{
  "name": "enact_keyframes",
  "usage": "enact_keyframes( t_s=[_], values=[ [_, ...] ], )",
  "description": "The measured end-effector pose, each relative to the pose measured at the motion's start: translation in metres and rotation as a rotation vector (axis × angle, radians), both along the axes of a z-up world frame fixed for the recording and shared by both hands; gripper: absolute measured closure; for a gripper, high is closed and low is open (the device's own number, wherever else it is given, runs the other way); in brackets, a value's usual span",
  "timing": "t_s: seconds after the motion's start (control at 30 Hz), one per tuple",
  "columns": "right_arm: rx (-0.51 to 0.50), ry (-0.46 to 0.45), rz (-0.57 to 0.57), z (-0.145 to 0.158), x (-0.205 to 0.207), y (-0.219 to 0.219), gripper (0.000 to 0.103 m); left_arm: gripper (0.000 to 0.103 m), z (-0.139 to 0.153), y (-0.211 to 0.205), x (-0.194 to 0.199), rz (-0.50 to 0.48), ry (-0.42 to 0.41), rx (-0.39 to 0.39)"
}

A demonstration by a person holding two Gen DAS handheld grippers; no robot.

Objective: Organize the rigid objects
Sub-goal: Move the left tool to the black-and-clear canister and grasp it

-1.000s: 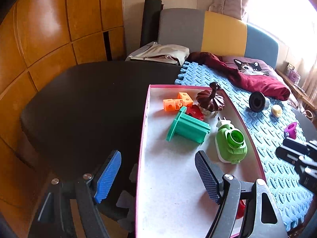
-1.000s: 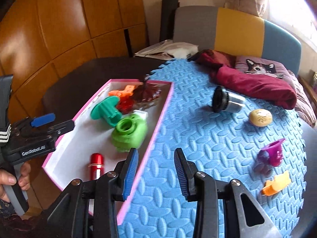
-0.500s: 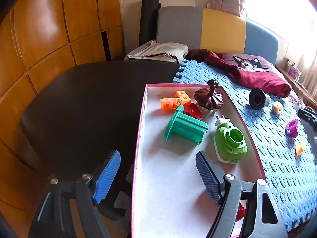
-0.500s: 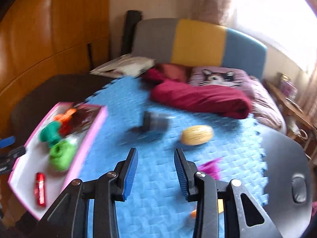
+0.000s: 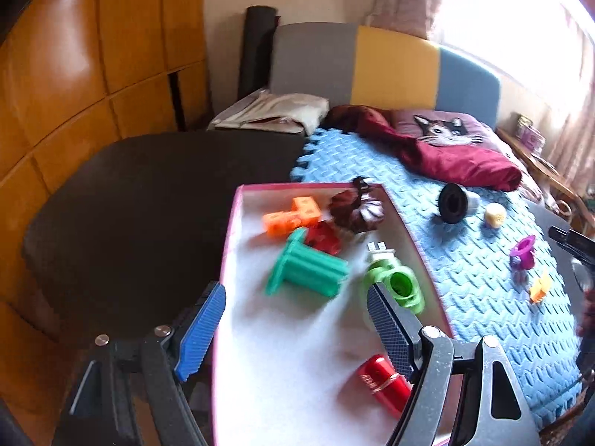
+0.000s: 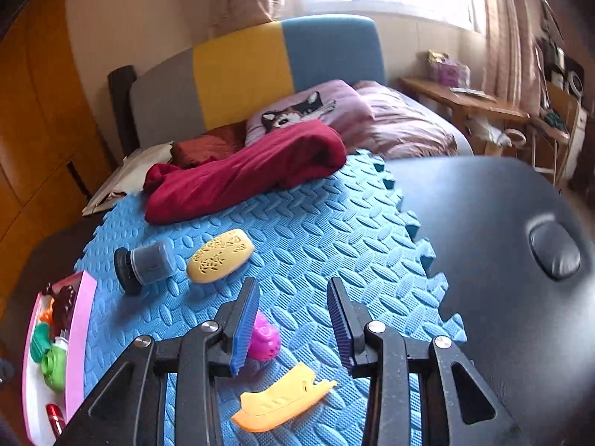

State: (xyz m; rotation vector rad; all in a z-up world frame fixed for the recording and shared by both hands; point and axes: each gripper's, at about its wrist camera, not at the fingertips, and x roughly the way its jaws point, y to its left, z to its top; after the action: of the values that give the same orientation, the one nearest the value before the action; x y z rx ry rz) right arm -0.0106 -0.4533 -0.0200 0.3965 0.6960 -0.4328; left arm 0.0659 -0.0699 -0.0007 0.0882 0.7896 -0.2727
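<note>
The yellow plastic piece (image 6: 282, 399) is lying flat on the blue foam mat (image 6: 316, 230), just below the right hand-held gripper (image 6: 292, 325), whose jaws are standing apart and empty. It is probably light, stiff and thin; gripping across its narrow width looks best. The left hand-held gripper (image 5: 295, 329) is hovering open over the pink-rimmed tray (image 5: 260, 371), which is holding a green spool (image 5: 305, 269), orange blocks (image 5: 292, 215) and a red cylinder (image 5: 385, 381).

Right hand-held gripper (image 6: 292, 321) hangs empty, jaws apart, above orange piece (image 6: 282, 403) on blue mat (image 6: 327, 230)
</note>
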Motion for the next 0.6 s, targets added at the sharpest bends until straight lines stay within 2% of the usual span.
enact_keyframes(
  t_s=[0.13,0.27,0.4,0.6],
  values=[
    [0.025,0.007,-0.015,-0.004,0.0,-0.003,0.065,0.024,0.005,-0.031,0.003,-0.085,0.0,0.023],
    [0.045,0.01,-0.019,-0.006,0.001,-0.005,0.065,0.012,0.012,-0.064,0.007,-0.169,-0.005,0.033],
    [0.054,0.0,-0.013,-0.004,0.0,-0.004,0.065,0.008,0.018,-0.103,0.021,-0.235,0.028,0.014],
    [0.084,-0.033,-0.029,0.001,-0.005,-0.01,0.065,0.007,0.015,-0.16,0.045,-0.272,0.078,-0.009]
  ],
)
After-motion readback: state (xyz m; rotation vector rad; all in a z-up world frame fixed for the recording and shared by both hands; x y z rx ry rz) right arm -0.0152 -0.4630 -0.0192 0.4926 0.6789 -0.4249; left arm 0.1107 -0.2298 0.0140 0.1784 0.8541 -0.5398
